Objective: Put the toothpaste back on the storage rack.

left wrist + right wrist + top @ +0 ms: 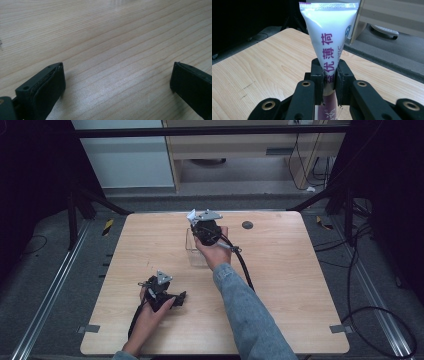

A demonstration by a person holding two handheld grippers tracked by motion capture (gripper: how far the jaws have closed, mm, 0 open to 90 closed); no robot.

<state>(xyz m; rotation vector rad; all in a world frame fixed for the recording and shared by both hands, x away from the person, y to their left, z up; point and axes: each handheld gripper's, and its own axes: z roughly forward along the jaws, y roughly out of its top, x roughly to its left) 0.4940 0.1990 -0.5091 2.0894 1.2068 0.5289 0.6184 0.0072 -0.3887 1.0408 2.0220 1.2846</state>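
Right gripper view: right gripper [329, 82] clamped on white tube [329, 32], above clear container [192, 251]. Left gripper [117, 82] near-left on table [280, 285], jaws wide, empty.

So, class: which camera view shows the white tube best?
The right gripper view: the tube stands large between the right gripper's shut jaws, purple print readable. In the high view its white tip peeks out above that gripper.
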